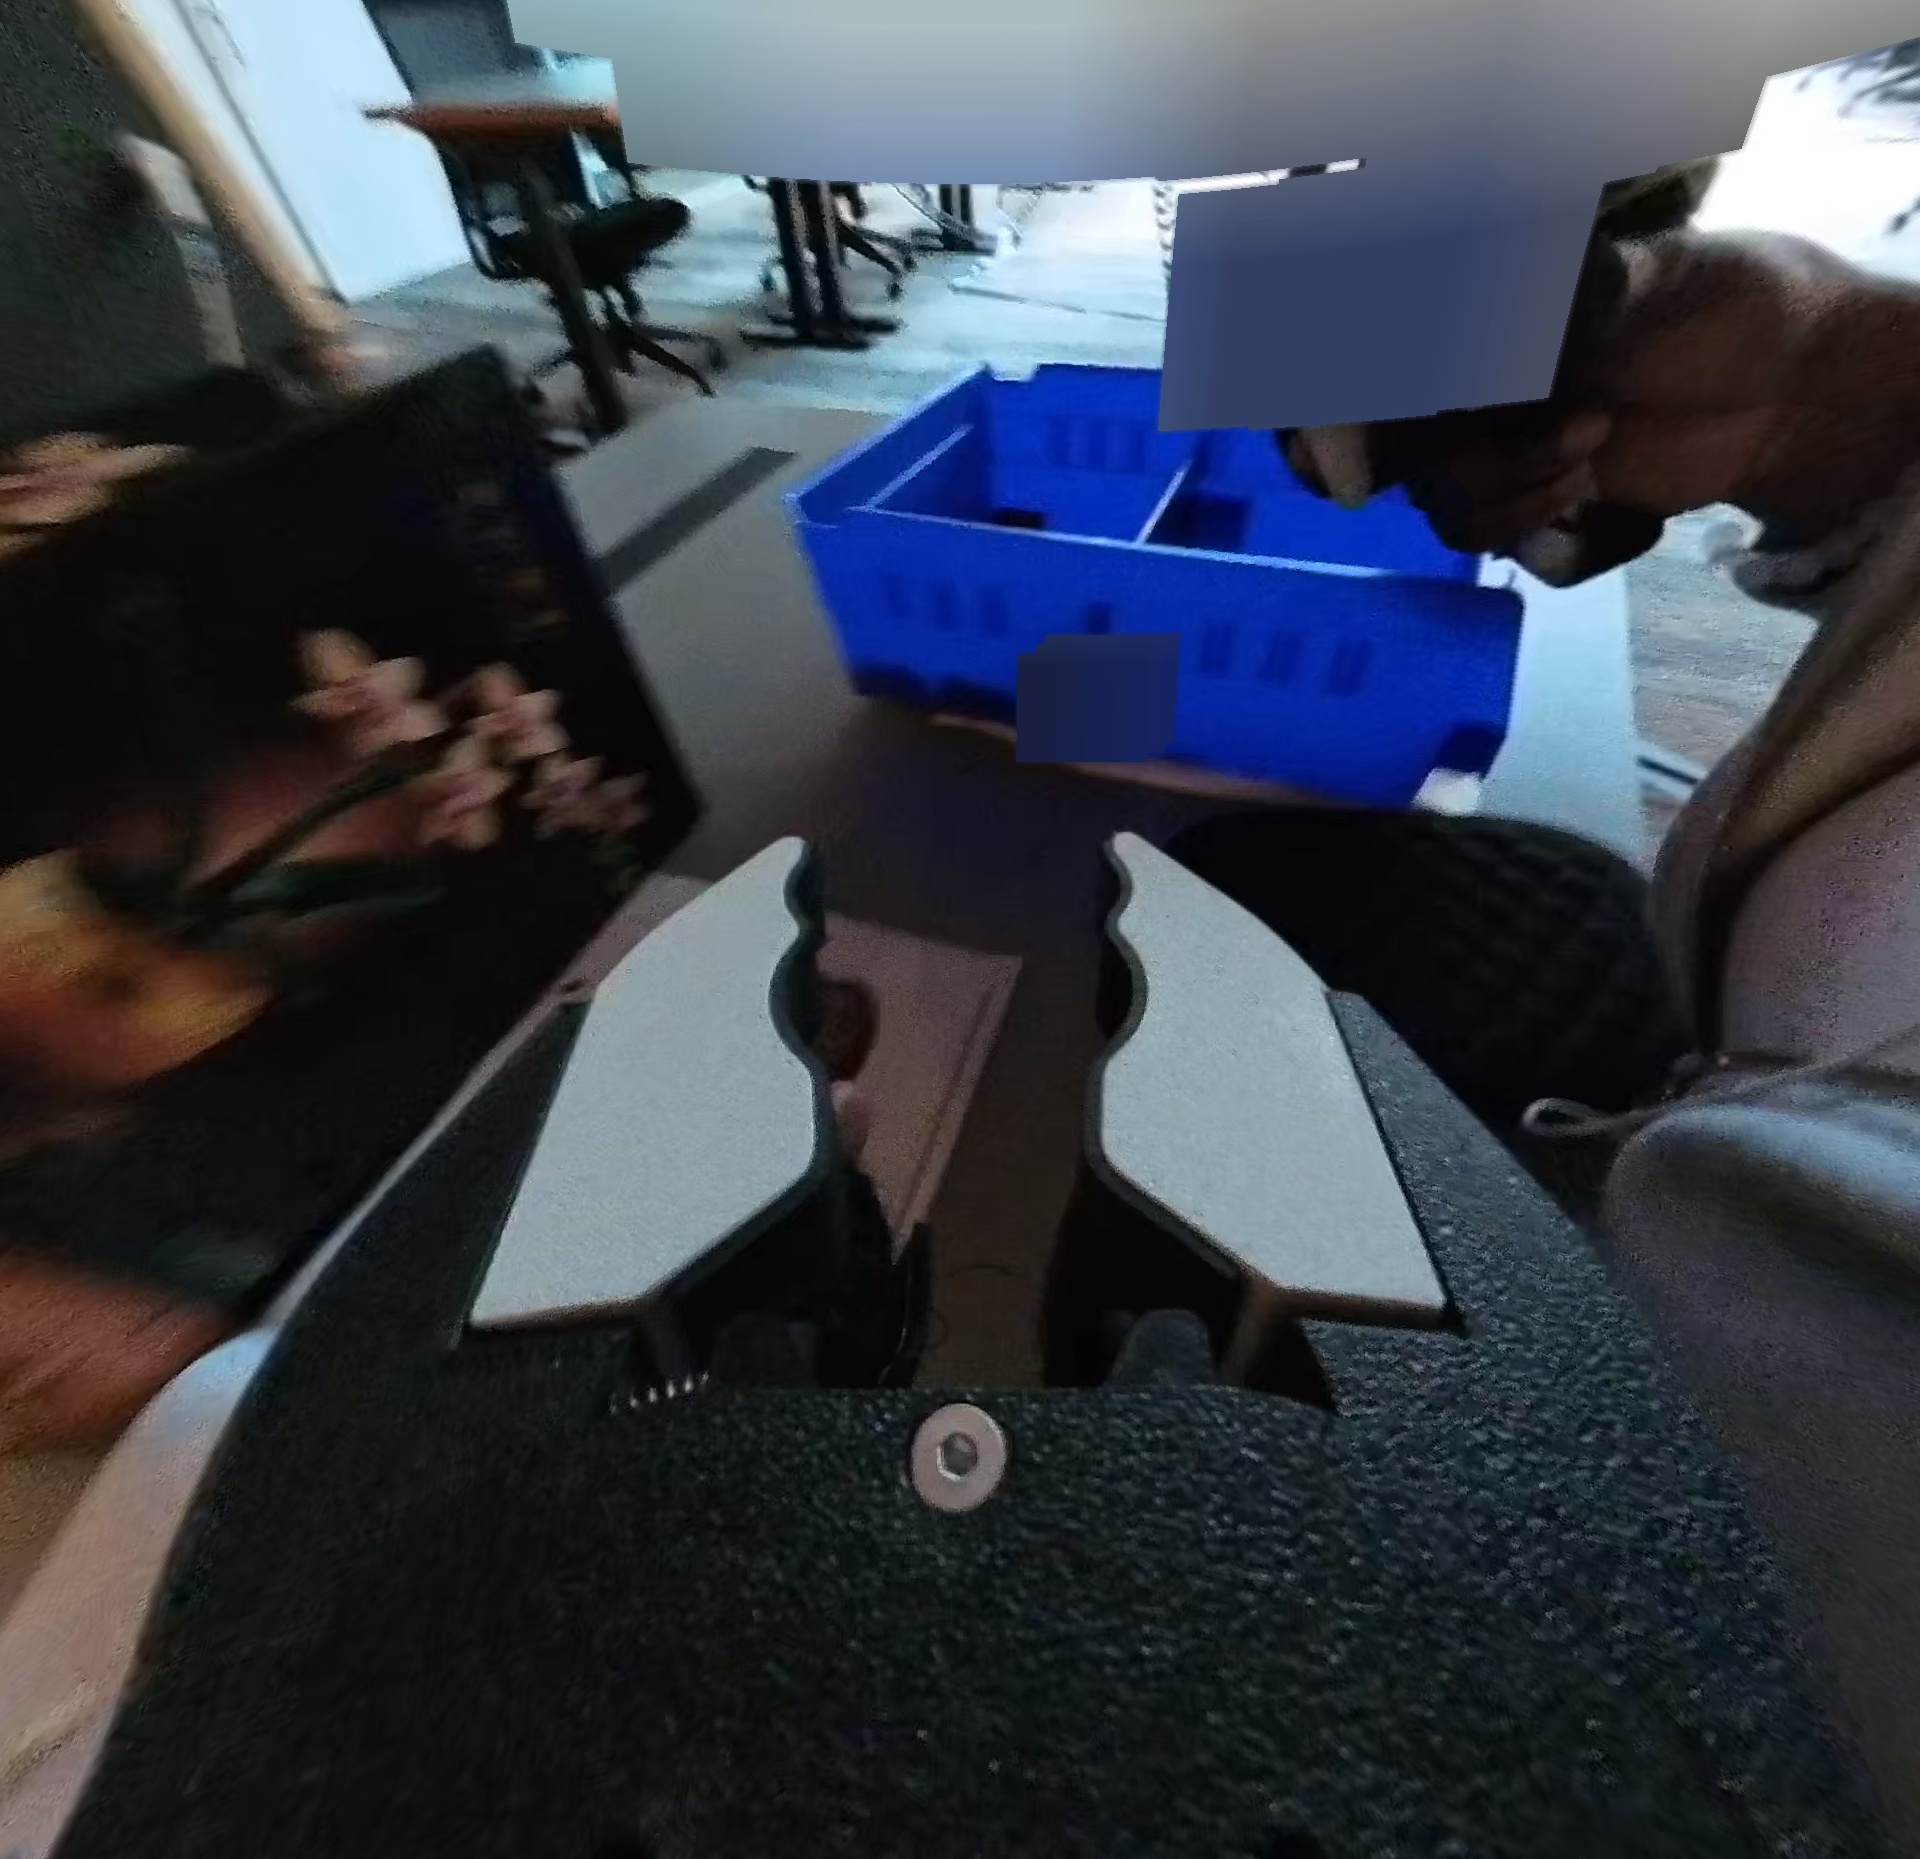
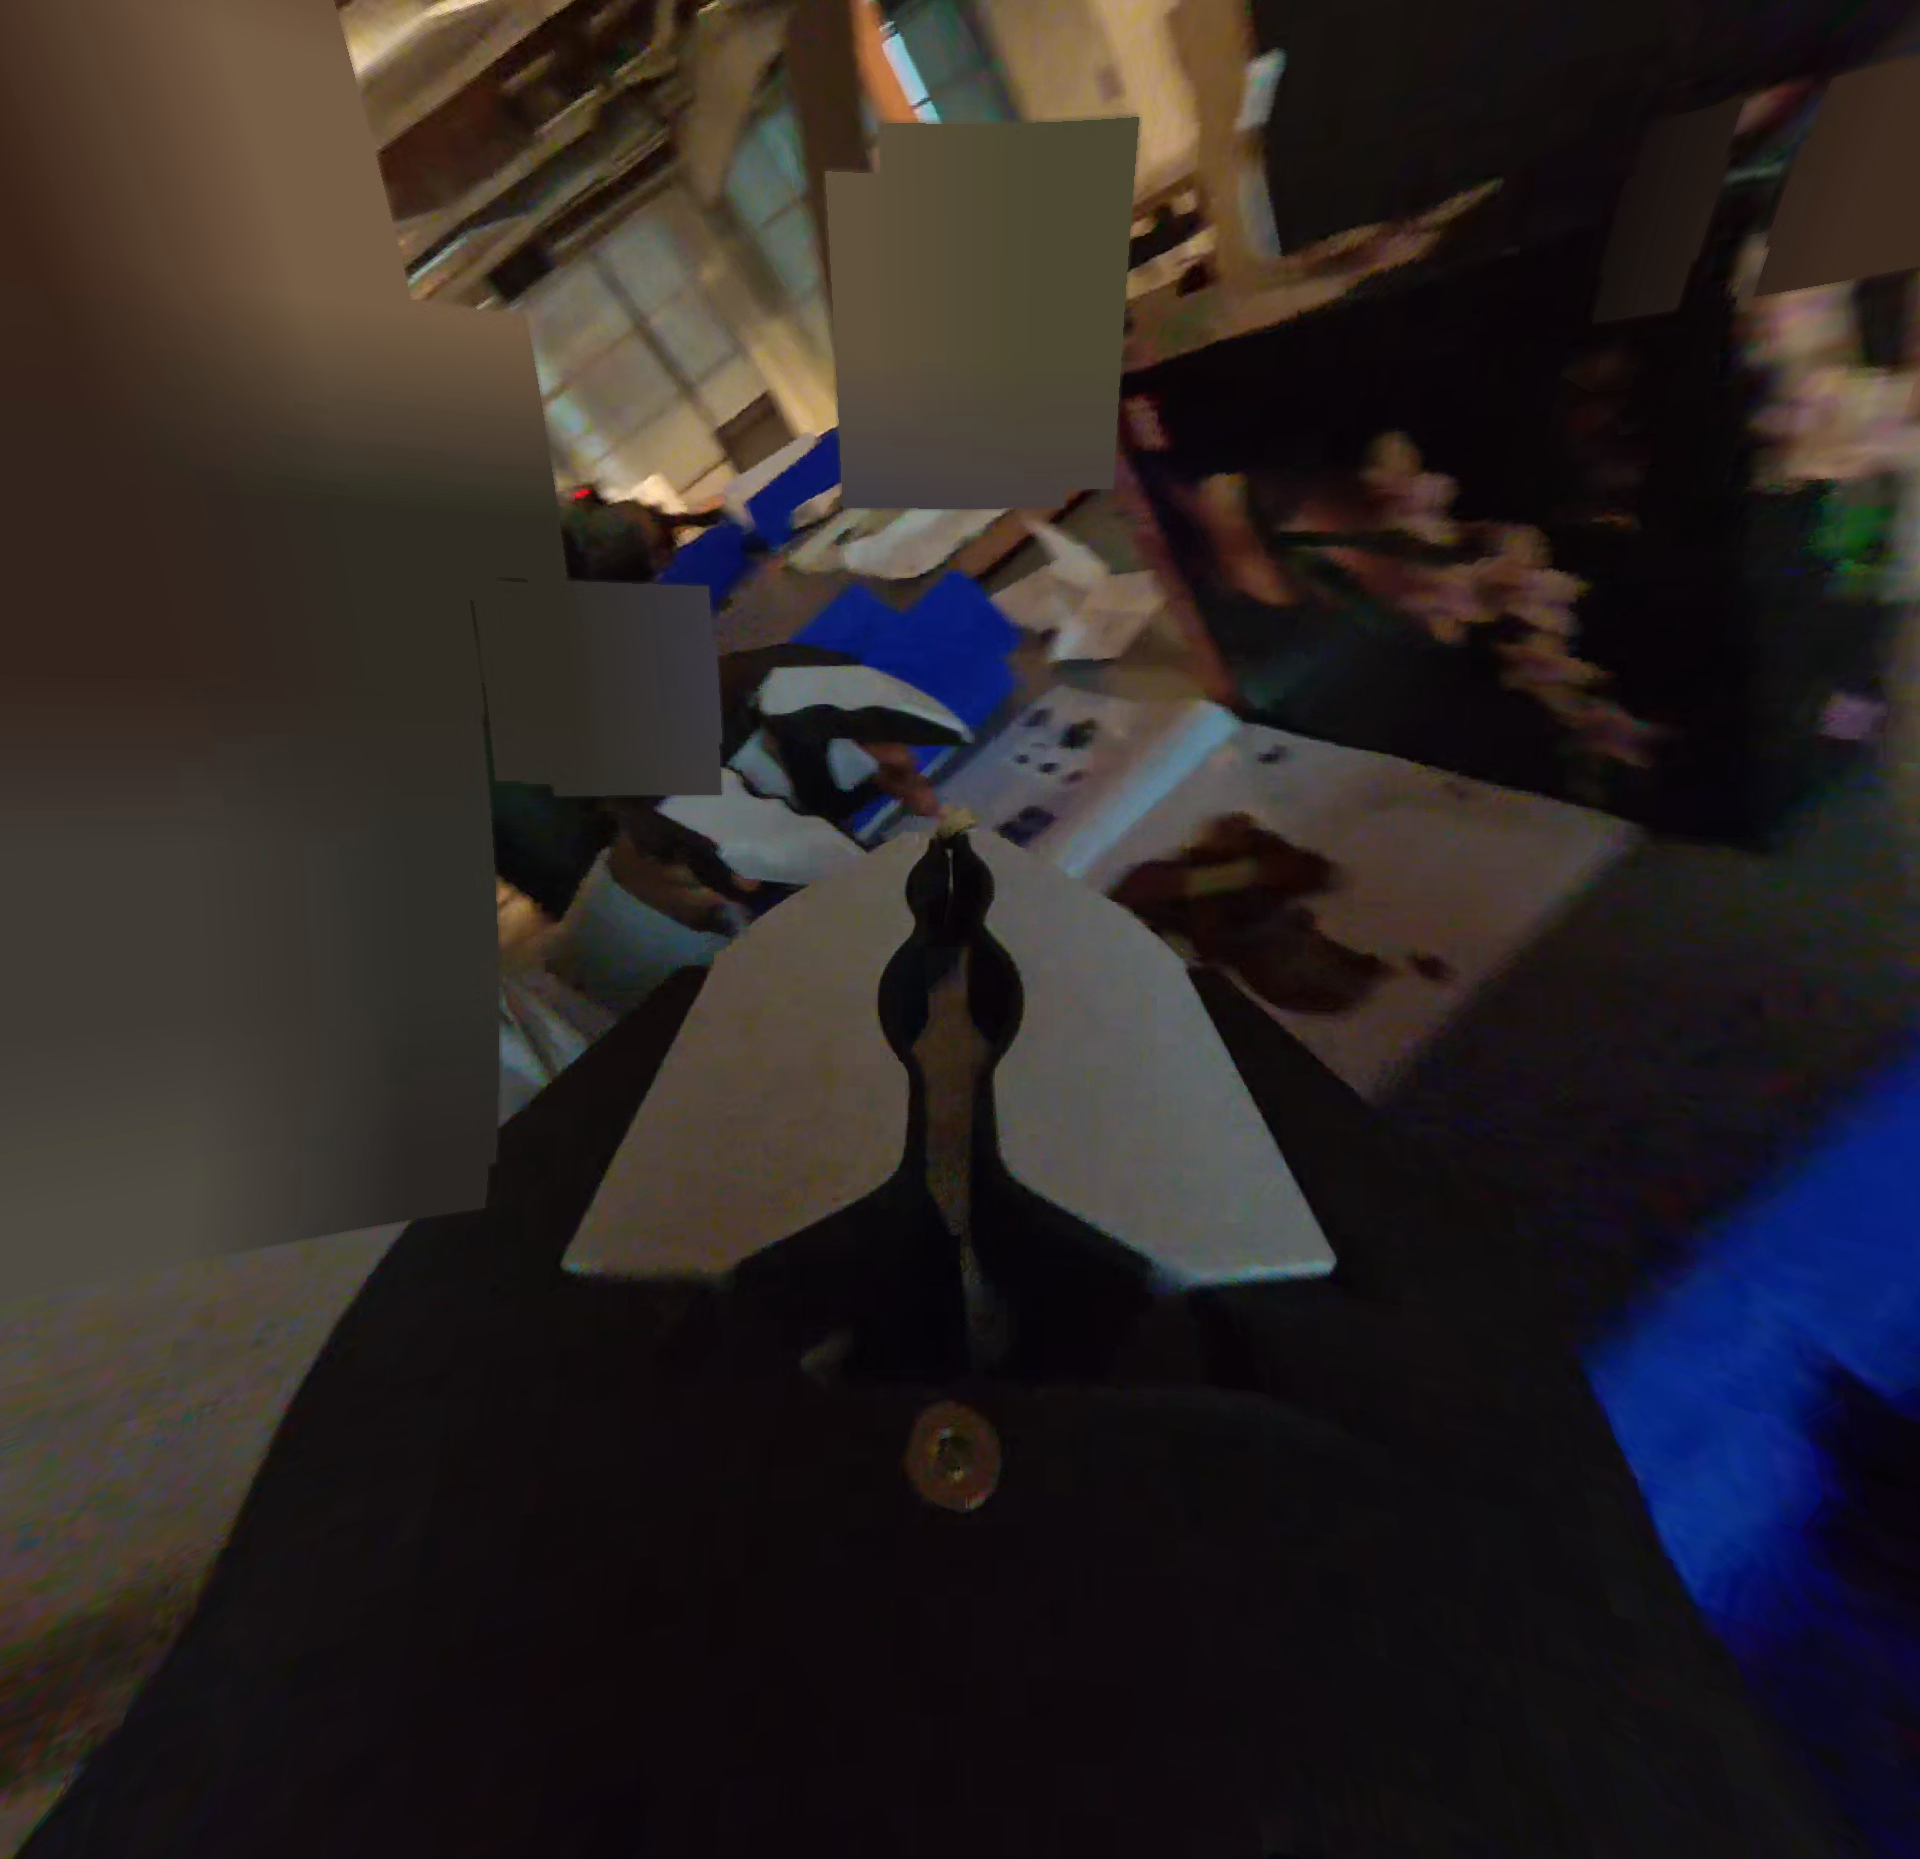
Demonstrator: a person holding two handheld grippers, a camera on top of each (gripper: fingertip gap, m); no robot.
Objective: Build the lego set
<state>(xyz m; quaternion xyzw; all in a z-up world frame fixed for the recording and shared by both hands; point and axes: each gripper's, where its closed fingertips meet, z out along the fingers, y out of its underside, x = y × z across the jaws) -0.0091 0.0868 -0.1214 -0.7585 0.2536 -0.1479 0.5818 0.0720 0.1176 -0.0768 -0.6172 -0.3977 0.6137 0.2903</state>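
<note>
1. At the far left of the left wrist view a dark picture panel (image 1: 312, 729) with pinkish flowers stands tilted on the floor, heavily blurred.
2. The left gripper (image 1: 961, 864) has its jaws parted. A brownish flat piece (image 1: 914, 1051) shows in the gap close to the left finger (image 1: 675, 1061). Whether a pad presses on it cannot be told.
3. Ahead of those fingertips and a little to the right sits a blue crate (image 1: 1164, 604) with inner dividers, on a brown surface.
4. Just right of the left gripper lies a black round woven thing (image 1: 1455, 957), near the right finger.
5. At the right edge of that view a person's brown garment (image 1: 1766, 978) fills the frame, and a hand (image 1: 1475, 490) reaches over the crate's far corner.
6. In the right wrist view the right gripper (image 2: 951, 841) is clenched, its fingers meeting at the tips, with a tiny pale scrap (image 2: 956, 822) at the very tip.
7. Beyond it, to the left, the other gripper shows, white and black.
8. To the right lies a white sheet (image 2: 1403, 843) with a dark brown patch.
9. A blurred blue shape (image 2: 1787, 1342) fills the lower right.
</note>
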